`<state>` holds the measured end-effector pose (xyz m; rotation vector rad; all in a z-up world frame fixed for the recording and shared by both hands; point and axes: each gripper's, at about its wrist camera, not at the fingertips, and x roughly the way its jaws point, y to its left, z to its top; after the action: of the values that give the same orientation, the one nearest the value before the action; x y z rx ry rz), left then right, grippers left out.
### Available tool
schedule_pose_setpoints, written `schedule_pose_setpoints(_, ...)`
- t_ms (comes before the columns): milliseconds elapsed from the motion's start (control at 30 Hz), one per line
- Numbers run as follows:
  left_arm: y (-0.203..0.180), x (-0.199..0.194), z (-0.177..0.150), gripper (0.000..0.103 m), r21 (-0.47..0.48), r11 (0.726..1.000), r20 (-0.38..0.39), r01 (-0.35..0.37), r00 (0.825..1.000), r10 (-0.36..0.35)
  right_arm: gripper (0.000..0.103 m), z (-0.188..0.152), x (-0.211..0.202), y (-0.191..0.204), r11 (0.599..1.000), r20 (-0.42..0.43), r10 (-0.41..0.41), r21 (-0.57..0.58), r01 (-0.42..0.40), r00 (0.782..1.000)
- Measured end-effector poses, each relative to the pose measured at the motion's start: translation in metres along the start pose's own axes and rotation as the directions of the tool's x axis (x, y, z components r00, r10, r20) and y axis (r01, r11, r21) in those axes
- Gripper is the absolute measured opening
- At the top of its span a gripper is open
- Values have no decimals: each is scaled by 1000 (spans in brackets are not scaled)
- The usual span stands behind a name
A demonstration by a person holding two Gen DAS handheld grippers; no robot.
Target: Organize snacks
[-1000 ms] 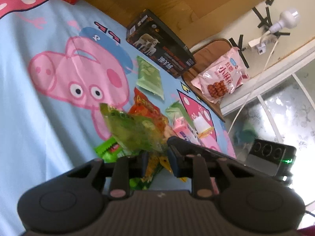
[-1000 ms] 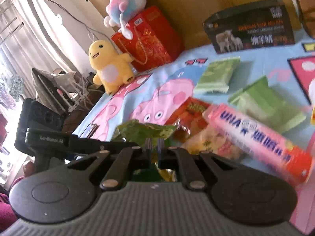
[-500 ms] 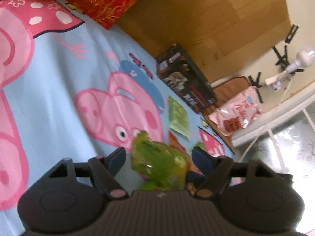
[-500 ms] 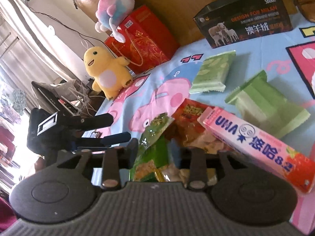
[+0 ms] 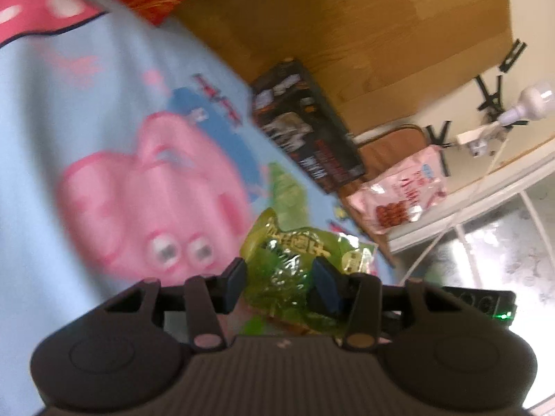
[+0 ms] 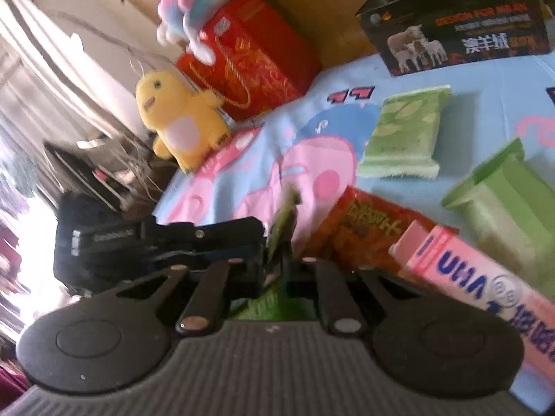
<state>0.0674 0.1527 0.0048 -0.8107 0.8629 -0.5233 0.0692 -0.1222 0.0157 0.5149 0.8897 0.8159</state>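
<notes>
Now a crinkly green snack bag [image 5: 288, 270] stands upright between both tongs above the cartoon-pig bedsheet [image 5: 69, 131]. Left tongs [image 5: 277, 279] are closing around its broad face; whether they already touch it is unclear. Right tongs [image 6: 276, 270] are clenched on its thin edge. Beside the right tongs lies a pink box [image 6: 485, 287] reading "UHA".

Plush duck [image 6: 184, 123] left of gift bag [image 6: 256, 59], on bedsheet [image 6: 468, 79]
</notes>
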Motion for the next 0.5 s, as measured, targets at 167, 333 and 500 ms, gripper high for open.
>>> schedule_pose_setpoints(167, -61, 30, 46, 43, 182, 983, 26, 9, 1000, -14, 11, 38, -23, 2, 999, 90, -39, -25, 41, 995)
schedule_pose_setpoints(333, -107, 78, 101, 44, 265, 964, 53, 11, 998, -26, 11, 99, -45, -11, 996, 220, -86, -19, 92, 972)
schedule_pose_setpoints(500, -120, 121, 129, 49, 298, 949, 133, -98, 989, 61, 11, 158, -40, -50, 987, 267, -160, 43, 154, 950)
